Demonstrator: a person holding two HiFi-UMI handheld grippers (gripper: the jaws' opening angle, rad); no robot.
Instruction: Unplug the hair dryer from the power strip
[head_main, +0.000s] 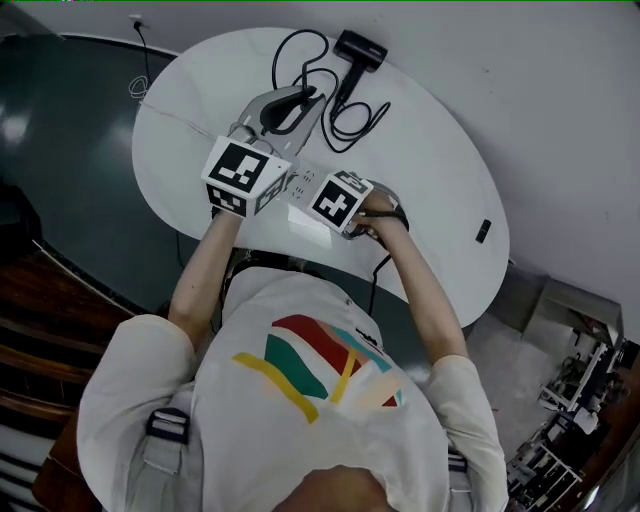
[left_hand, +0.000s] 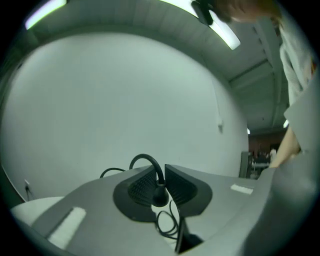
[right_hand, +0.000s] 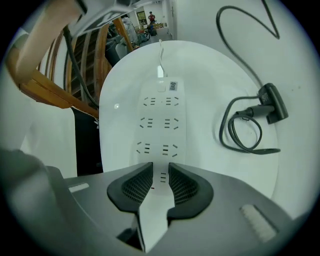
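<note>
1. Right gripper (right_hand: 160, 167): in the right gripper view it sits at lower centre, pointing down onto the near end of the white power strip (right_hand: 160, 120). The jaws stand apart. The strip's face and one socket show through the gap, and nothing is clamped between the pads. The tips appear to bear on the strip from above as a hold-down, but contact cannot be confirmed.

2. Left gripper (left_hand: 159, 175): in the left gripper view the jaws are clenched on the black plug (left_hand: 160, 194). The plug is held in the air with the blank wall (left_hand: 125, 100) behind it, clear of any socket. Its lead arches over the jaws and loops down below them.

3. Power strip: it runs from lower centre toward upper centre of the right gripper view. Every socket visible on it is empty.

4. Hair dryer (head_main: 357, 50): it lies at top centre of the head view, on the far part of the white desk (head_main: 430, 170) and well apart from the strip. Its cord (right_hand: 244, 113) lies coiled beside it.

5. Task status: the extraction step appears complete, since the plug is out and gripped. What remains, by judgement, is to lay the plug on the desk, release the left jaws and lift the right gripper off the strip.
</note>
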